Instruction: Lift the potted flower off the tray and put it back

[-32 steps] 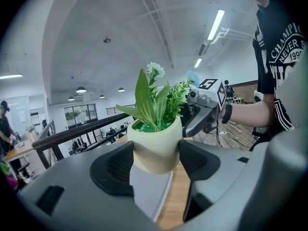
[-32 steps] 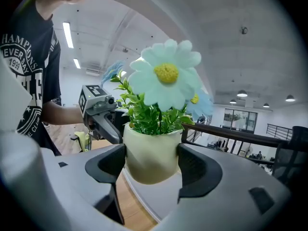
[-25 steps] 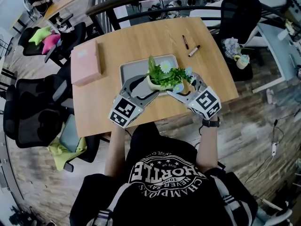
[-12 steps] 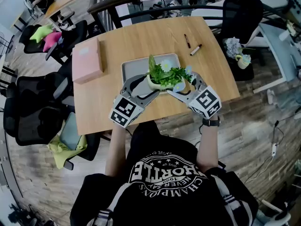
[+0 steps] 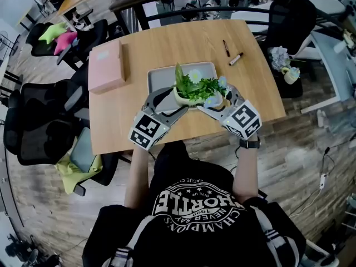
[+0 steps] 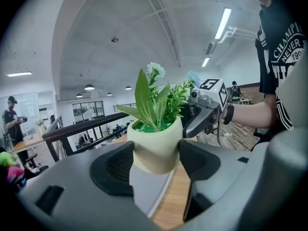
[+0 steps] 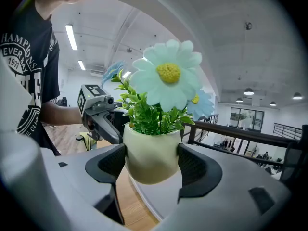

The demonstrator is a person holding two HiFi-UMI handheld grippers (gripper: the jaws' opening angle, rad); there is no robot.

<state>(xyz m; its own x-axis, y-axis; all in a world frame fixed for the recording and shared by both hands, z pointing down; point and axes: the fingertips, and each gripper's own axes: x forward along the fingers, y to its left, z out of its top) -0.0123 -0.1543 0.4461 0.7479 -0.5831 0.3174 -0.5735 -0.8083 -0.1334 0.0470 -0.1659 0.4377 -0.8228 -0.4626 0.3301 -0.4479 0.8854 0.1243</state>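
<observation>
Pot (image 5: 186, 97): stands upright by tray's (image 5: 164, 74) near edge, pinched between left gripper's (image 6: 155, 160) pads leftward and right gripper's (image 7: 151, 163) rightward, both equally near.

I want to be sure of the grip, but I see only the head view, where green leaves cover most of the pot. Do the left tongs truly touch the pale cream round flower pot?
Observer: Yes. The left gripper view shows both pads of the left tongs pressing the pale cream round pot.
Operator: And the right tongs?
Observer: The right gripper view shows them closed on the pot too, one pad each side.
Operator: Is the pot straight?
Observer: Upright in both gripper views; whether its base is clear of the grey rectangular tray, I cannot tell.
</observation>
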